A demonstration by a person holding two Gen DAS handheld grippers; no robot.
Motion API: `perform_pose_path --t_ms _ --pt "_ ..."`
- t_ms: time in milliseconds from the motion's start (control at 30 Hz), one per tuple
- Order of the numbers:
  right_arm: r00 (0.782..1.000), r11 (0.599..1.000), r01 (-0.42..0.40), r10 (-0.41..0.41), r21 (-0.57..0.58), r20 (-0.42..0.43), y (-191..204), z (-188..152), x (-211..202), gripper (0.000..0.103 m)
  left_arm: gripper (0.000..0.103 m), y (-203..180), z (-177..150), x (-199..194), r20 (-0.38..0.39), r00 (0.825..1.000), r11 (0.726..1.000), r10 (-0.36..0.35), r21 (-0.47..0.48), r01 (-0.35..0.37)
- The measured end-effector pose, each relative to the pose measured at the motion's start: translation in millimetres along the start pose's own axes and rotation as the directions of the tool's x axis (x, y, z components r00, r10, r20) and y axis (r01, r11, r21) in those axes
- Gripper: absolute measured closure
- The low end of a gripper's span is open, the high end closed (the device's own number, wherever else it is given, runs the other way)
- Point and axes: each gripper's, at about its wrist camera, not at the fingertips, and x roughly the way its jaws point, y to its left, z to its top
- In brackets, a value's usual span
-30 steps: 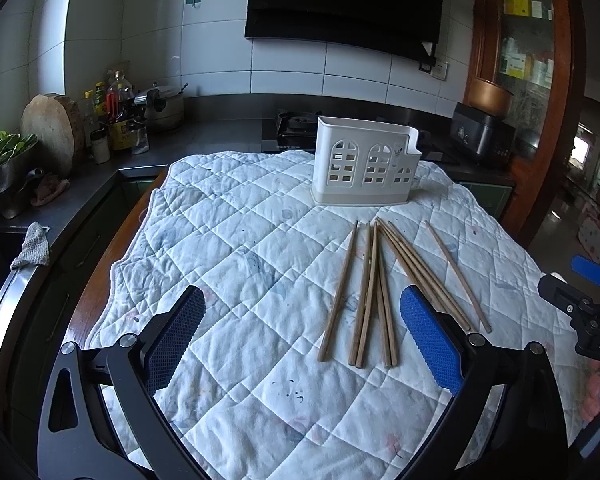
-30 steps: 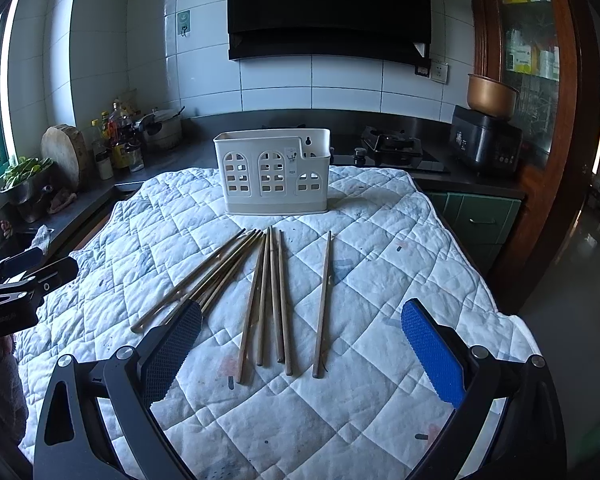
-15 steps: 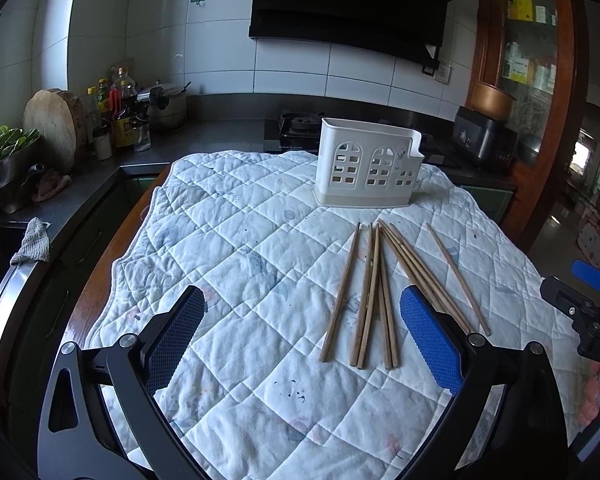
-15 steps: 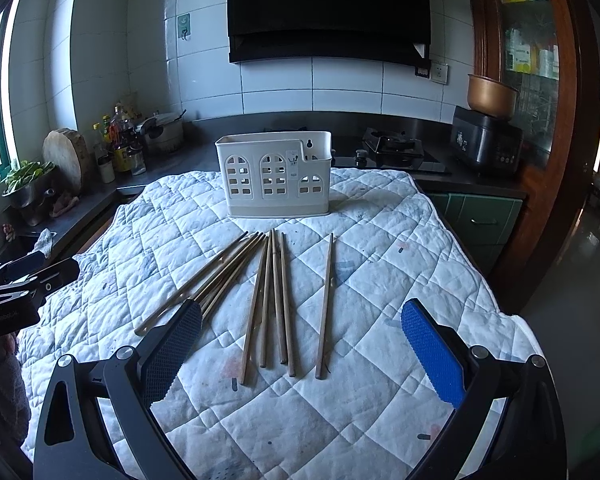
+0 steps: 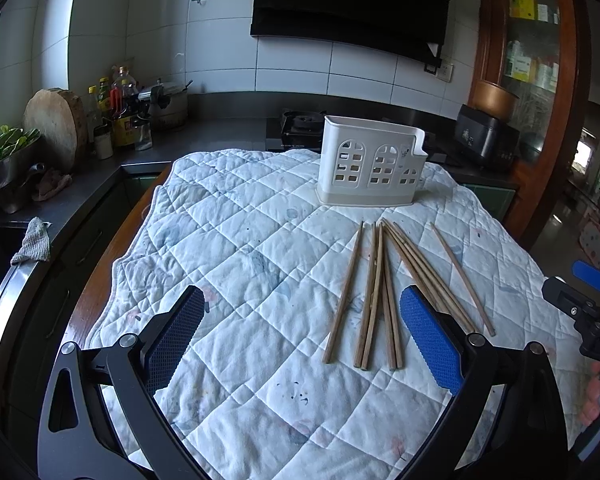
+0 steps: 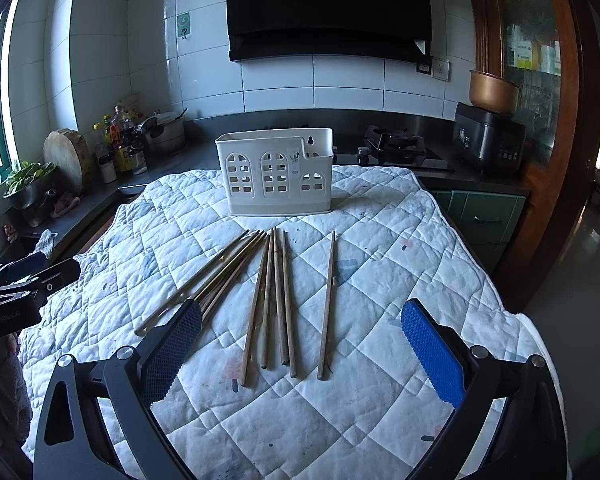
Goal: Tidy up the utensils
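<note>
Several wooden chopsticks (image 5: 376, 292) lie loose on a white quilted cloth (image 5: 240, 240), fanned out in front of a white plastic utensil holder (image 5: 370, 166) that stands upright at the cloth's far side. They also show in the right wrist view (image 6: 274, 296), with the holder (image 6: 276, 176) behind them. My left gripper (image 5: 302, 338) is open and empty, above the cloth near the chopsticks' near ends. My right gripper (image 6: 300, 350) is open and empty, with the near ends of the chopsticks between its fingers.
A dark counter (image 5: 204, 136) runs behind and to the left with bottles (image 5: 120, 112), a pot (image 5: 168, 106), a wooden board (image 5: 54, 124) and a bowl of greens (image 5: 4, 160). A gas stove (image 6: 396, 144) and a black cooker (image 6: 488, 140) stand behind the holder.
Both grippers have shifted slightly forward and tilted; the chopsticks and the holder lie as before. Both grippers stay open.
</note>
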Motion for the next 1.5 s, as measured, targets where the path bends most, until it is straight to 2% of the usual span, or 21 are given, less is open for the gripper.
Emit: perform_pose_path --t_ms 633,767,1167,1200,1267,1333,1500 --pt "0.997 0.999 0.008 -0.004 0.041 -0.082 -23.8 -12.4 33.3 0.009 0.007 9.4 -4.9 27.2 -0.046 0.999 1.000 0.004 -0.015 -0.004" --pt "0.995 0.999 0.005 0.000 0.047 -0.100 -24.0 -13.8 40.9 0.019 0.007 11.5 -6.5 32.5 -0.052 0.999 1.000 0.004 -0.019 -0.005" --pt "0.986 0.998 0.018 -0.009 0.054 -0.167 -25.1 -20.9 70.2 0.025 0.008 11.0 -11.0 54.8 -0.086 0.996 1.000 -0.013 0.010 0.014" --pt "0.985 0.998 0.018 -0.009 0.055 -0.172 -25.2 -21.4 72.6 0.026 0.009 10.4 -11.5 57.2 -0.092 0.996 1.000 -0.018 0.013 0.020" --pt "0.982 0.998 0.015 -0.005 0.053 -0.187 -24.8 -22.3 77.9 0.029 0.022 9.1 -12.3 63.2 -0.112 0.993 0.999 -0.041 0.018 0.044" --pt "0.980 0.999 0.016 -0.006 0.049 -0.200 -24.1 -23.8 82.5 0.029 0.023 7.4 -14.1 70.1 -0.130 0.990 0.998 -0.051 0.018 0.054" --pt "0.972 0.998 0.013 0.001 0.058 -0.235 -25.4 -26.1 94.6 0.038 0.039 -1.0 -20.0 84.1 -0.172 0.983 0.995 -0.071 0.063 0.083"
